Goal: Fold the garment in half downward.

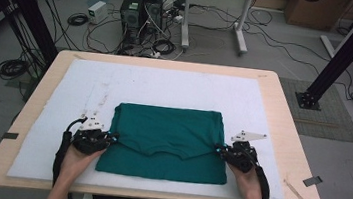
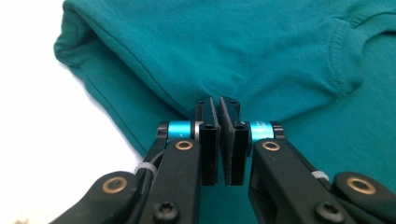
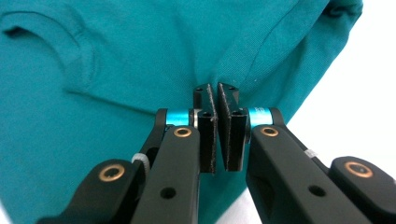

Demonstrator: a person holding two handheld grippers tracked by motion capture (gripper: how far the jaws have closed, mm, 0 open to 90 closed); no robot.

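Observation:
A teal T-shirt point(image 1: 165, 141) lies folded on the white mat point(image 1: 166, 85), its upper layer doubled down over the lower one, with the collar point(image 1: 168, 155) facing the near edge. My left gripper point(image 1: 112, 136) is shut on the folded layer's left edge point(image 2: 205, 95). My right gripper point(image 1: 219, 149) is shut on the right edge point(image 3: 219, 77). In the left gripper view the jaws pinch the teal T-shirt point(image 2: 261, 51) fabric, and the right gripper view shows the teal T-shirt point(image 3: 140, 56) gathered at the jaw tips. A hand holds each gripper from the near side.
The white mat covers most of a wooden table point(image 1: 283, 116). Behind the table stand computer towers point(image 1: 142, 10), tangled cables point(image 1: 80, 20) and a second desk's legs point(image 1: 213, 20). Black frame posts point(image 1: 349, 46) rise at both sides.

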